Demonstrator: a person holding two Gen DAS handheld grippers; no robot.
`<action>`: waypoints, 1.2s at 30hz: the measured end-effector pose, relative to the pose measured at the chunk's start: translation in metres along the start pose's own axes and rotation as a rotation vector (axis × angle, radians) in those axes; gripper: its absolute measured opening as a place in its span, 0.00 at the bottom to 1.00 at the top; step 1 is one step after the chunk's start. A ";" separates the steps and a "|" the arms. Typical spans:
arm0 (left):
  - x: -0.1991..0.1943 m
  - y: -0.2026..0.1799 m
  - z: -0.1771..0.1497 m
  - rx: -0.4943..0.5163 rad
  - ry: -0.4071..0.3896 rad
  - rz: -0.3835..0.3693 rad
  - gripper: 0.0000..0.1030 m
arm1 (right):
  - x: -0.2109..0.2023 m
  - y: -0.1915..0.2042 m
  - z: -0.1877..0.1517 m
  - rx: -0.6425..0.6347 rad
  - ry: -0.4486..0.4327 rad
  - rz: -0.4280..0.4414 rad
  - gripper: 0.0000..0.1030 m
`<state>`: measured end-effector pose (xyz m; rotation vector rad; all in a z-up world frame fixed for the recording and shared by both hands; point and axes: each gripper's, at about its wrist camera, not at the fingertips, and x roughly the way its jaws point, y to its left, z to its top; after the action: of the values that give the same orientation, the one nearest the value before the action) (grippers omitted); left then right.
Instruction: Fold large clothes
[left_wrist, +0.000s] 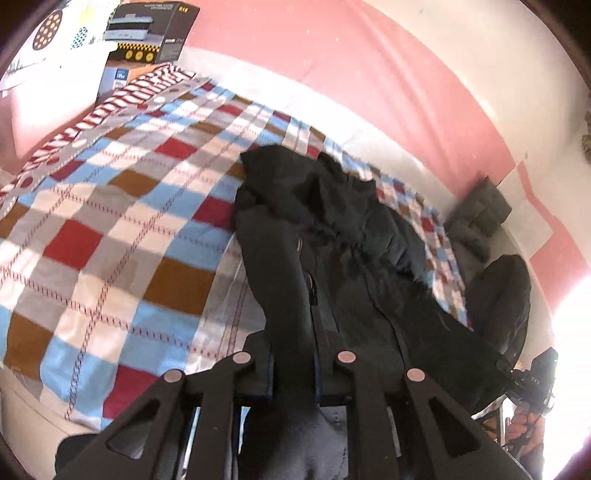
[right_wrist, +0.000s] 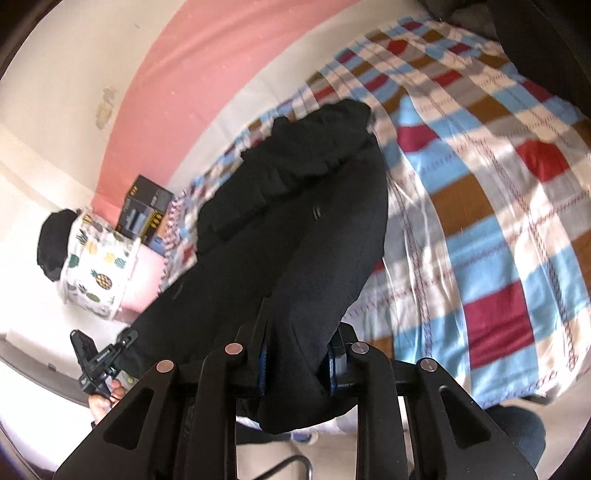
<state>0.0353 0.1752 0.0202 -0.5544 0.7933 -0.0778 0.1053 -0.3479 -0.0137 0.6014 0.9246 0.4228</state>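
Observation:
A large black garment (left_wrist: 332, 221) with a zip lies lengthwise on the checked bedspread (left_wrist: 110, 240), its near end lifted off the bed. My left gripper (left_wrist: 293, 373) is shut on one near edge of it. In the right wrist view the same black garment (right_wrist: 295, 203) runs up from my right gripper (right_wrist: 297, 362), whose blue pads press a thick fold of it. The garment's far end rests bunched on the bed. Each view shows the other gripper at its edge, held in a hand: the right one (left_wrist: 532, 380) and the left one (right_wrist: 96, 362).
A black carton (left_wrist: 151, 33) stands at the bed's far corner next to a pineapple-print cloth (right_wrist: 99, 266). A grey folded item (left_wrist: 480, 214) and another dark garment (left_wrist: 506, 302) lie by the pink wall (left_wrist: 369, 74). The bedspread (right_wrist: 480, 221) is bare to one side.

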 end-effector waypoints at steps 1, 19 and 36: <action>-0.001 -0.001 0.006 -0.005 -0.010 -0.010 0.14 | -0.002 0.003 0.005 -0.003 -0.011 0.006 0.22; 0.057 -0.036 0.174 -0.022 -0.145 -0.078 0.14 | 0.027 0.052 0.172 -0.059 -0.191 0.051 0.22; 0.237 -0.031 0.280 -0.055 -0.014 0.086 0.15 | 0.182 0.034 0.310 -0.005 -0.101 -0.092 0.23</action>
<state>0.4014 0.2090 0.0390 -0.5715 0.8067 0.0268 0.4603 -0.3095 0.0393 0.5678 0.8510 0.3092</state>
